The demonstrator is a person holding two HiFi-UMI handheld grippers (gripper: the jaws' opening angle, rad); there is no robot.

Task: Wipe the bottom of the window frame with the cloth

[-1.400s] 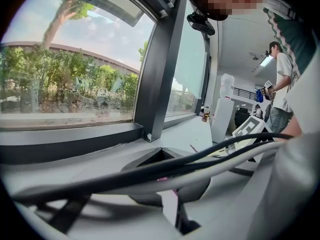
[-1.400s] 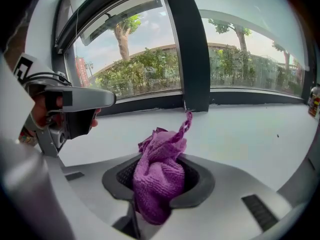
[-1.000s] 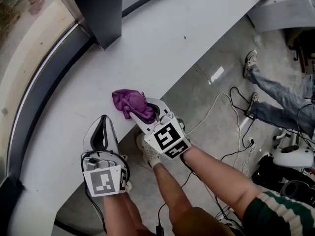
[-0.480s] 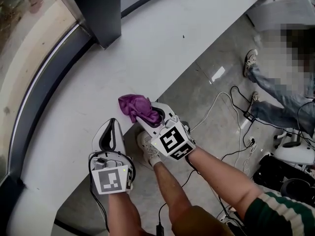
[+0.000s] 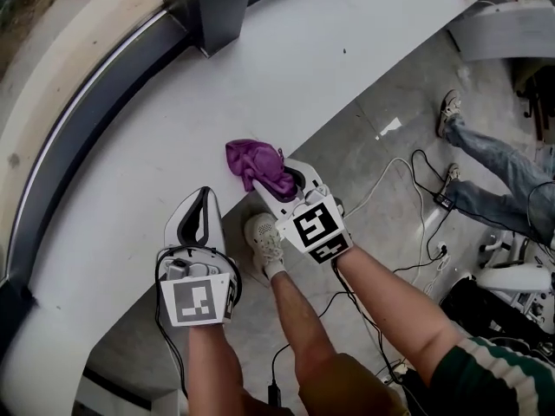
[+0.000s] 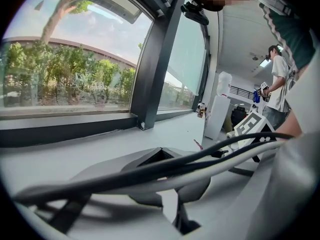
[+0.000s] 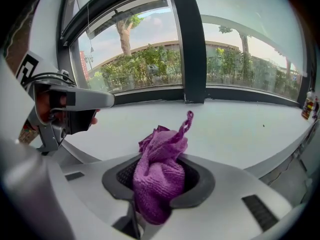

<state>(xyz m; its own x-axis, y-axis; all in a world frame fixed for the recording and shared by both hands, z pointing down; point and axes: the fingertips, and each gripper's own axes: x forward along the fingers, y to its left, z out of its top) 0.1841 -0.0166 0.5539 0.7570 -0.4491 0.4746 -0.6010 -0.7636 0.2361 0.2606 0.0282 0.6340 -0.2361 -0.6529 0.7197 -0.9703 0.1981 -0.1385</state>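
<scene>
A crumpled purple cloth [image 5: 257, 165] is pinched in my right gripper [image 5: 286, 183], which is shut on it just above the near edge of the white sill [image 5: 286, 68]. In the right gripper view the cloth [image 7: 160, 176] bulges up out of the jaws, one corner sticking upward. My left gripper [image 5: 199, 211] hovers over the sill to the left of the cloth, jaws together and holding nothing; cables cross its own view [image 6: 160, 156]. The dark bottom rail of the window frame [image 5: 95, 102] curves along the far side of the sill, apart from both grippers.
A dark upright mullion [image 5: 221, 7] stands on the sill at the back. Beyond the sill's edge lies grey floor with cables [image 5: 390, 198], my shoe [image 5: 263, 237] and another person's legs [image 5: 494, 159]. A white cabinet [image 5: 512, 24] stands top right.
Both grippers have moved a little forward and right along the sill, the cloth still held in the right one. The left gripper stays shut and empty.
</scene>
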